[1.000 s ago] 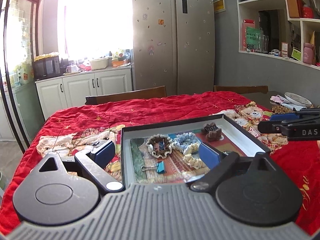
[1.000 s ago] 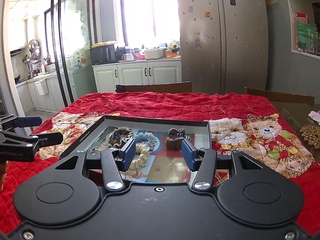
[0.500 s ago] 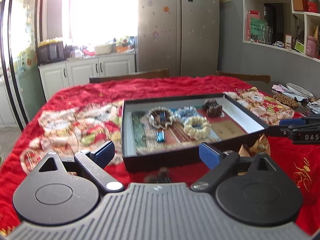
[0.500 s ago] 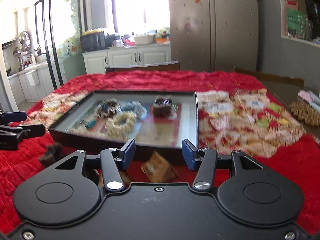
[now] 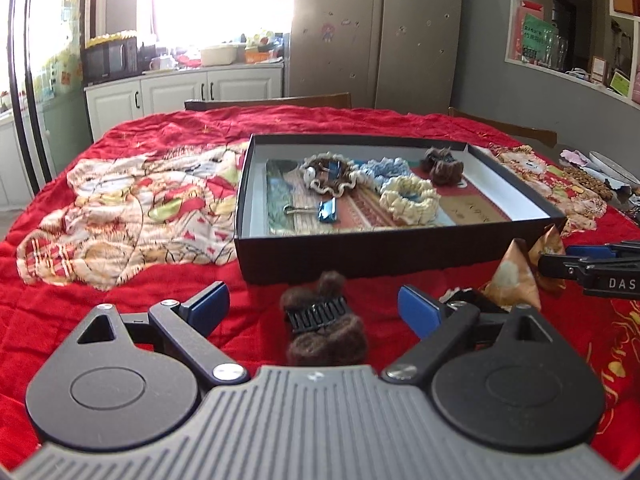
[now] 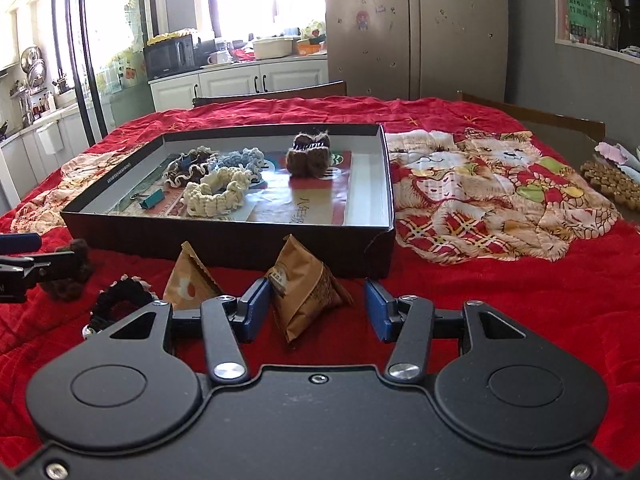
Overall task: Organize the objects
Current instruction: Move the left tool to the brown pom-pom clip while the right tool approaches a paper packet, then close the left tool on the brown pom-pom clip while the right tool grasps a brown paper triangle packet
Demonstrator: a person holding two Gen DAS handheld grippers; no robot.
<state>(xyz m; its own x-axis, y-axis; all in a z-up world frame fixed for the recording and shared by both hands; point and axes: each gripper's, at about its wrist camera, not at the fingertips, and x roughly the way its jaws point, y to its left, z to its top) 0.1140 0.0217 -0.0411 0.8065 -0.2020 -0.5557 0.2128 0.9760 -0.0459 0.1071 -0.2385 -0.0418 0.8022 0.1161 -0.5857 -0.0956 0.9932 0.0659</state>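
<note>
right gripper (image 6: 316, 310) jaws apart, nothing pinched | brown pyramid packet (image 6: 306, 290) between pads, on red cloth (image 6: 500, 300) | black box (image 6: 224, 244) just beyond | black scrunchie (image 6: 120, 300) left of tongs

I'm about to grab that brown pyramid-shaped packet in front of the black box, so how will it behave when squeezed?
The brown pyramid packet looks like thin creased wrapper, so it will probably crumple rather than resist. It seems light for its size. Resting on soft red cloth between the open right gripper fingers, it may tip if nudged.
</note>
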